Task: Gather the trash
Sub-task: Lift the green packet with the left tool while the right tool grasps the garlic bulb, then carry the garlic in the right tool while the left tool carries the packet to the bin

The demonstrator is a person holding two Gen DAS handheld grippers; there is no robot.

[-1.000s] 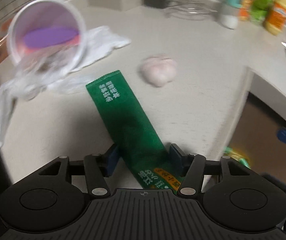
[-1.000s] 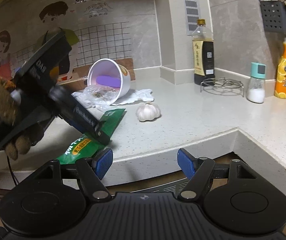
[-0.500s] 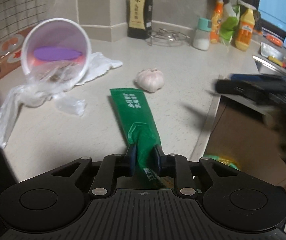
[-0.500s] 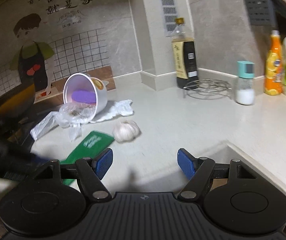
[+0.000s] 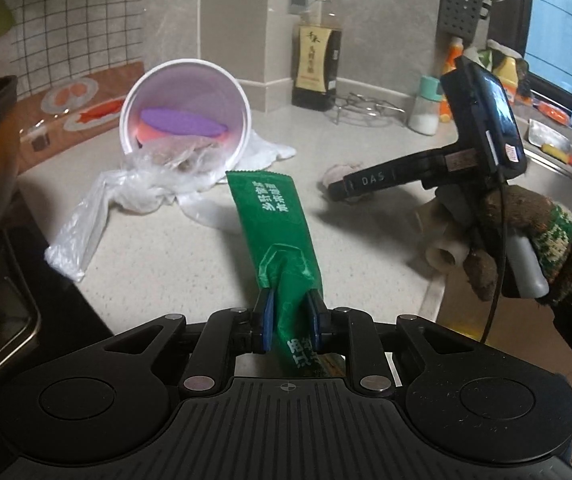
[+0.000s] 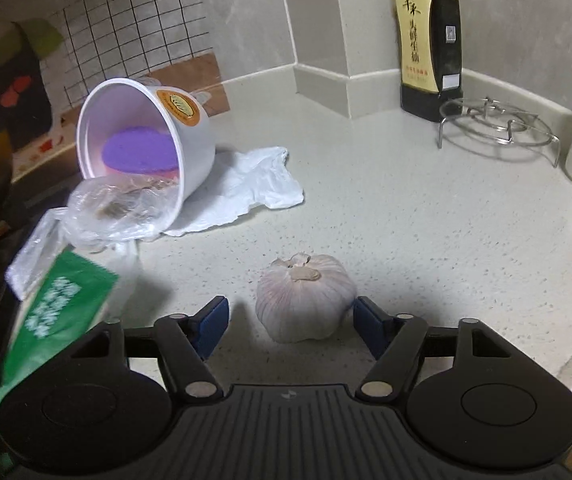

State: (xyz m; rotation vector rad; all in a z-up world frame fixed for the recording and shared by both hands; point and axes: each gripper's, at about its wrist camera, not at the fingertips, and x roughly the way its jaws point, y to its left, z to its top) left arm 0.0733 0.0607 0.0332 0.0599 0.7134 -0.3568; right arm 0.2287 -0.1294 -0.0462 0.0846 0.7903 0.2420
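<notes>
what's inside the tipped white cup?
In the white cup: a purple lid-like disc over something pink. Crumpled clear plastic spills from its mouth; anything deeper is hidden.

"DAS" on right tool (image 5: 370, 181), "千禾" on dark sauce bottle (image 6: 430, 40)
</notes>
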